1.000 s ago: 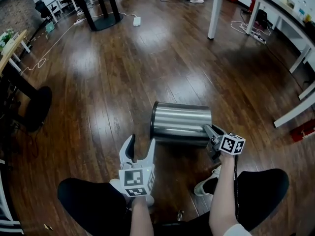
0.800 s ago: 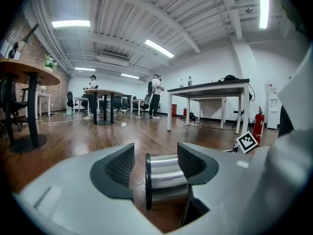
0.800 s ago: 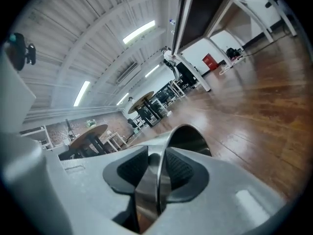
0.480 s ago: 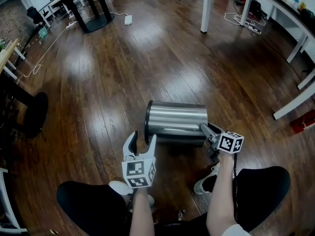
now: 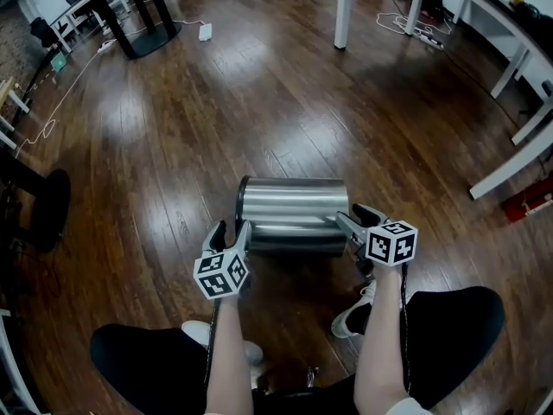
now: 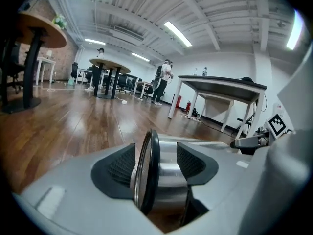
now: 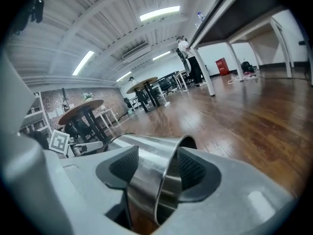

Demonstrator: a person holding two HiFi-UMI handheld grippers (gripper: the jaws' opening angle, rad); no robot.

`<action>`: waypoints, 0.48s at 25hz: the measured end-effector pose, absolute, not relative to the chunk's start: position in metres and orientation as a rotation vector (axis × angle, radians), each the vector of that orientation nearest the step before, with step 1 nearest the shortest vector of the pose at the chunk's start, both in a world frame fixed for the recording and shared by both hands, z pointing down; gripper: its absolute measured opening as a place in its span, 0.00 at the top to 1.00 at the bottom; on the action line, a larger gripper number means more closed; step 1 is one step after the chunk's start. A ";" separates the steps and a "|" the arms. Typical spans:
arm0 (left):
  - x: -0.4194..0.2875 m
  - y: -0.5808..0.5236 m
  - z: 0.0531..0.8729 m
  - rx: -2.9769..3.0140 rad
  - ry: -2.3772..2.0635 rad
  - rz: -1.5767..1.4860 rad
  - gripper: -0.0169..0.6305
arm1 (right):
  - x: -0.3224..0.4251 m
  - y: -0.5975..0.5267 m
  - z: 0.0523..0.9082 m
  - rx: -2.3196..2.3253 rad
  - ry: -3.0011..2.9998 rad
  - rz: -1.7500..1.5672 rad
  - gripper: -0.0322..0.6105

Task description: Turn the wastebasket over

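The steel wastebasket point(image 5: 294, 210) lies on its side on the wood floor, black-ringed end to the left, mouth to the right. My left gripper point(image 5: 230, 230) is down at the left end. In the left gripper view its jaws straddle the black ring point(image 6: 146, 175) without squeezing it. My right gripper point(image 5: 352, 217) is at the mouth end. In the right gripper view the thin rim point(image 7: 164, 190) stands between its pads while the jaws are opening, one pad outside the wall and one inside.
My knees and a white shoe point(image 5: 350, 318) are just behind the basket. White table legs point(image 5: 343, 11) stand ahead and a white table frame point(image 5: 510, 158) at right. A black stool base point(image 5: 47, 206) sits at left, and a black table base point(image 5: 147, 37) with cables far left.
My left gripper has dropped and moved forward from beside my knee onto the basket's black-ringed end. The right gripper stays at the mouth rim, its jaws now wider.
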State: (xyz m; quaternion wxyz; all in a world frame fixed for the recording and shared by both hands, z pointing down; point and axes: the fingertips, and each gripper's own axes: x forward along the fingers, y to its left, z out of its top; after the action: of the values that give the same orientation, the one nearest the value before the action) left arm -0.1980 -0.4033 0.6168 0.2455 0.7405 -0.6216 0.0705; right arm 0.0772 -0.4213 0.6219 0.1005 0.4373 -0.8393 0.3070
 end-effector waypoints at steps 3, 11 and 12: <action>-0.194 -0.403 0.633 2.011 -1.656 0.184 0.60 | 0.073 -0.419 0.626 1.273 -2.448 0.888 0.60; -0.192 -0.398 0.647 1.946 -1.583 -0.060 0.65 | 0.069 -0.412 0.635 1.251 -2.428 0.879 0.60; -0.192 -0.398 0.647 1.943 -1.574 -0.085 0.66 | 0.069 -0.412 0.637 1.250 -2.420 0.877 0.60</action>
State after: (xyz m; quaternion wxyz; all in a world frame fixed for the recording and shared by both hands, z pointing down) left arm -0.1923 -0.3978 0.6469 0.3143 0.7373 -0.5972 -0.0324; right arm 0.0690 -0.4116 0.6366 0.1396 0.4324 -0.8375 0.3035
